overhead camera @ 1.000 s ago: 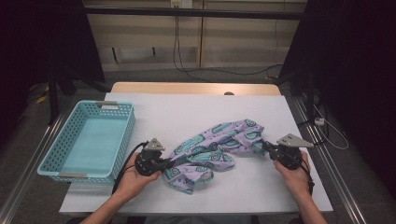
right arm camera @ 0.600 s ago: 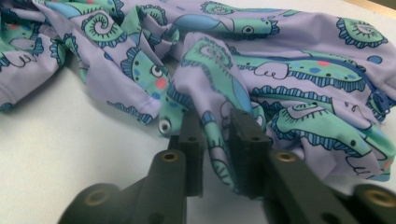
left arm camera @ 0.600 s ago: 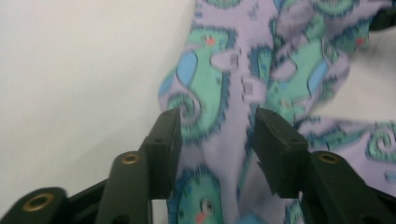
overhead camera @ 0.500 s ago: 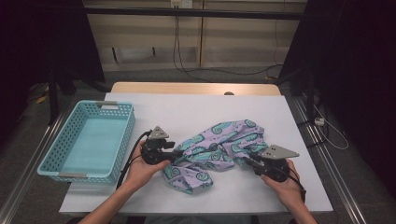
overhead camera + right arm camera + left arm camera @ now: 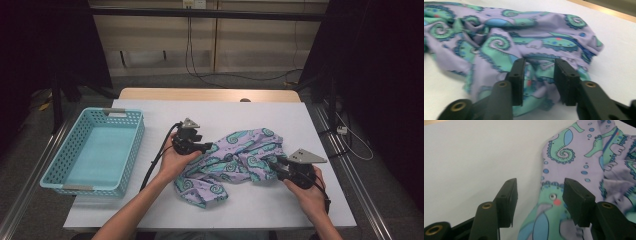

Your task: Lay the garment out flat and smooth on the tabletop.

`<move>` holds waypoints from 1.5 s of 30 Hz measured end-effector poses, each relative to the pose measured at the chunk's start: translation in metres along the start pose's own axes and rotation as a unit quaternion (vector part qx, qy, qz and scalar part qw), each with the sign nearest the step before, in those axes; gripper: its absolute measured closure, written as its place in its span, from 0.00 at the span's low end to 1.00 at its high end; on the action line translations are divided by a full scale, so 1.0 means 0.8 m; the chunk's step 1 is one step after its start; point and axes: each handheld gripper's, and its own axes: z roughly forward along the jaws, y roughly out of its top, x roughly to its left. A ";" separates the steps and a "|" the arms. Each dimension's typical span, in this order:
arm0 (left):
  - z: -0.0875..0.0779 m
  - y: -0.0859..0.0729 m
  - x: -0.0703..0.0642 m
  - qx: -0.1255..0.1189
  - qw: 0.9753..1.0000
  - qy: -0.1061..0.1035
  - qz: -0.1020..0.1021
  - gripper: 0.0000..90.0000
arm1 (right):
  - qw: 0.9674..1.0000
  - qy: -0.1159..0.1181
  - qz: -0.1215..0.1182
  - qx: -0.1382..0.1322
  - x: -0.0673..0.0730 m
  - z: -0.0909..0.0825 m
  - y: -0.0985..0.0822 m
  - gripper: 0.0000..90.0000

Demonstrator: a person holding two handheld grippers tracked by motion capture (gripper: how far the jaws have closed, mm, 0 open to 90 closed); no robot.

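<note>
The cloth [image 5: 235, 162] is a crumpled lilac fabric printed with teal and blue seahorses, spiral tails and small blue dots. It lies in loose folds on the white tabletop [image 5: 225, 117], right of the middle and toward the near edge, with 1 bunched end closest to that edge.

The left gripper [image 5: 204, 147] sits at the cloth's left edge; its jaws have just been opening and stand apart over the fabric's border, not pressing it. The right gripper [image 5: 272, 169] is at the cloth's right end; its jaws have just been opening too, a narrower gap with a fold between them, the pads clear of it.

A turquoise perforated basket [image 5: 131, 150] stands by the tabletop's left edge, holding nothing. No writing is readable.
</note>
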 end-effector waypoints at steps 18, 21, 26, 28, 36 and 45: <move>0.063 0.002 -0.021 0.050 0.997 -0.024 0.045 0.97 | 0.999 -0.012 0.025 0.038 -0.015 0.010 -0.019 0.58; 0.058 -0.002 -0.012 0.039 0.999 -0.035 0.006 0.99 | 0.999 -0.012 0.024 0.041 -0.016 0.014 -0.019 0.65; 0.029 -0.003 0.003 0.032 0.999 0.005 0.012 0.99 | 0.999 -0.010 0.018 0.039 -0.016 0.018 -0.016 0.83; 0.017 -0.005 0.014 0.024 1.000 0.007 -0.001 0.99 | 0.999 -0.009 0.016 0.035 -0.016 0.020 -0.012 0.88; -0.031 -0.028 0.032 0.019 0.999 0.028 -0.015 0.99 | 1.000 -0.007 0.001 0.019 -0.011 0.033 0.009 0.94; -0.069 -0.059 0.025 0.039 0.999 0.016 0.004 0.99 | 0.999 -0.031 0.003 0.013 -0.023 0.058 0.032 0.95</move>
